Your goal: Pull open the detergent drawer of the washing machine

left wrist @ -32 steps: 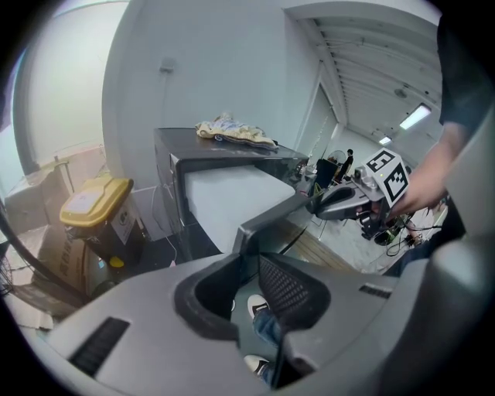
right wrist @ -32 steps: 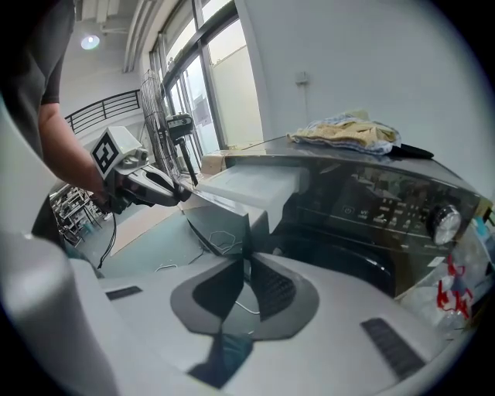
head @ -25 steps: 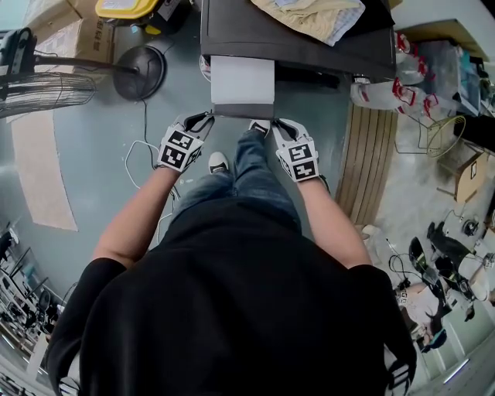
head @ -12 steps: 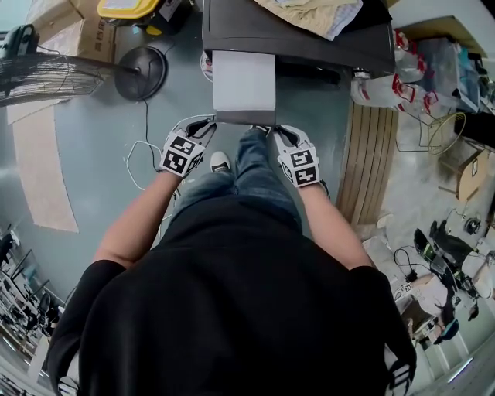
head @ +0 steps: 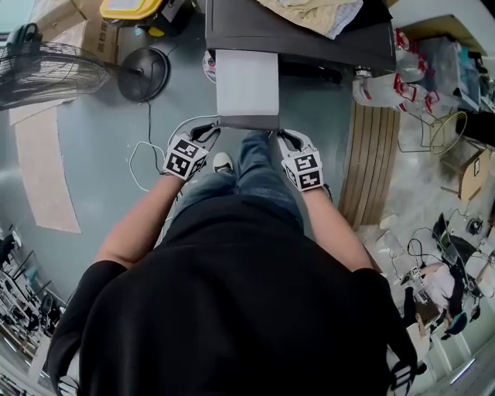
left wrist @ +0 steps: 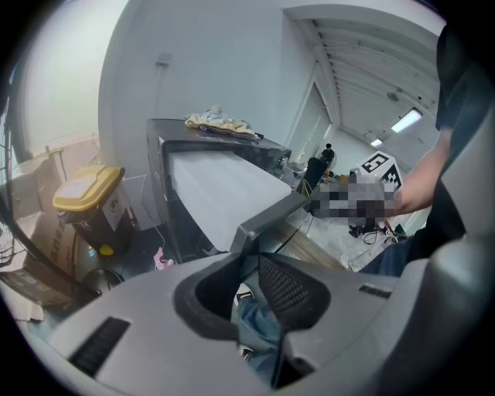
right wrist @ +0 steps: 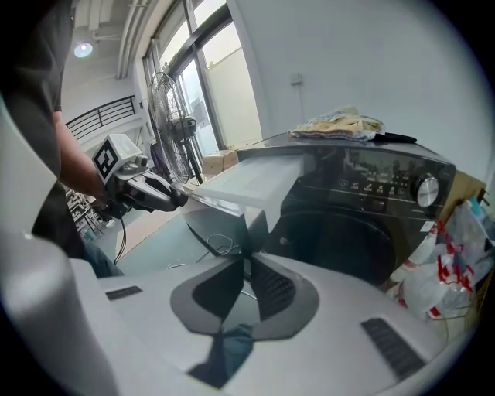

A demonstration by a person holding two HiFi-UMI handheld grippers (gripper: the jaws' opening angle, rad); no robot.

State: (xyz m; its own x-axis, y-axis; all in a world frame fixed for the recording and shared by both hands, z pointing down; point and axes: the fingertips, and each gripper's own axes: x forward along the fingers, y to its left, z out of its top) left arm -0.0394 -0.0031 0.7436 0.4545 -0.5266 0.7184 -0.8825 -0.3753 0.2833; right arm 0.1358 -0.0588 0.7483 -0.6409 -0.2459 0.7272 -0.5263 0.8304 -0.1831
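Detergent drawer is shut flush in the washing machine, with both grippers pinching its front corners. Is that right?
Not quite. The detergent drawer is pulled well out of the washing machine, as the head view shows. The rest holds: the left gripper and the right gripper each pinch a front corner of it.

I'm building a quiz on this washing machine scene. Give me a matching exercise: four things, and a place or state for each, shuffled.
1 detergent drawer; 2 cloth; 3 fan; 4 right claw.
A lying on top of the washing machine; B shut on the drawer's front corner; C standing on the floor; D pulled out of the machine.
Pairs: 1-D, 2-A, 3-C, 4-B.
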